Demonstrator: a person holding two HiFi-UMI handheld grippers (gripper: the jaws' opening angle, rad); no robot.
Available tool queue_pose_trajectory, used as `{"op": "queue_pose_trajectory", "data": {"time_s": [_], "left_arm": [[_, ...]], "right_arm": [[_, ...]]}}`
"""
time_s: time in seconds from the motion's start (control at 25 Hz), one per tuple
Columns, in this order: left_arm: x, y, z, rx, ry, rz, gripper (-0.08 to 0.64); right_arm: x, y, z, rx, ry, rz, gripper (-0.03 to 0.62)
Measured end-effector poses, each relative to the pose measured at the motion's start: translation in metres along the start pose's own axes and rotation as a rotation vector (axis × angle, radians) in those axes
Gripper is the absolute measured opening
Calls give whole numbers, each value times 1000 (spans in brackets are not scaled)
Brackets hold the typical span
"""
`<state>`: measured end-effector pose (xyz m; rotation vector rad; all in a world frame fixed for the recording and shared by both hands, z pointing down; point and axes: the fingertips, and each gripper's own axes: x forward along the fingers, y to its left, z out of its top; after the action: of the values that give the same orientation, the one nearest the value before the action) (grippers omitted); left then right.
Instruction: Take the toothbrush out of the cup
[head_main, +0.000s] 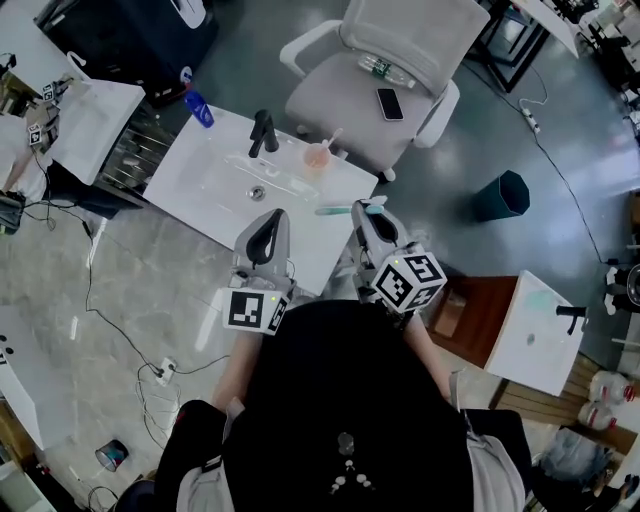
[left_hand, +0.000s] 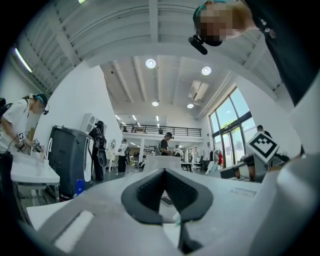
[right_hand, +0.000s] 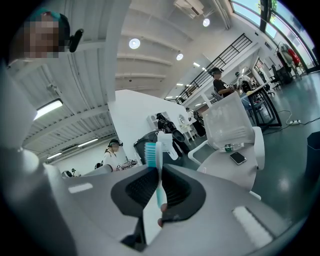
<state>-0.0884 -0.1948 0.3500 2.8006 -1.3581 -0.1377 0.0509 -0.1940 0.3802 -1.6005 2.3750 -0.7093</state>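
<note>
Clamps toothbrush (right_hand: 160, 182) upright between right gripper (head_main: 362, 208) fingers, apart from cup (head_main: 316, 157) on desk (head_main: 200, 180); holds left gripper (head_main: 276, 214) fingers together, empty.

One toothbrush (right_hand: 160, 186), one cup (head_main: 317, 158), two tongs (head_main: 268, 216) (head_main: 362, 210)

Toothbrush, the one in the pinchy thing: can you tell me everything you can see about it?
The toothbrush is slim plastic, white with teal bristles at its head and teal along its handle. The right gripper pinches its handle between dark ribbed fingers, so in the right gripper view its head sticks up past them, bristles facing left. Nothing else touches it. It is out of the pinkish cup, which stands apart on the white table.
</note>
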Motion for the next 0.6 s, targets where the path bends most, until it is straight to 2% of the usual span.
{"op": "queue_pose_trajectory", "data": {"time_s": [0.6], "left_arm": [[11, 9, 37, 46, -62, -10, 2]], "right_arm": [[1, 19, 37, -81, -56, 31, 25]]}}
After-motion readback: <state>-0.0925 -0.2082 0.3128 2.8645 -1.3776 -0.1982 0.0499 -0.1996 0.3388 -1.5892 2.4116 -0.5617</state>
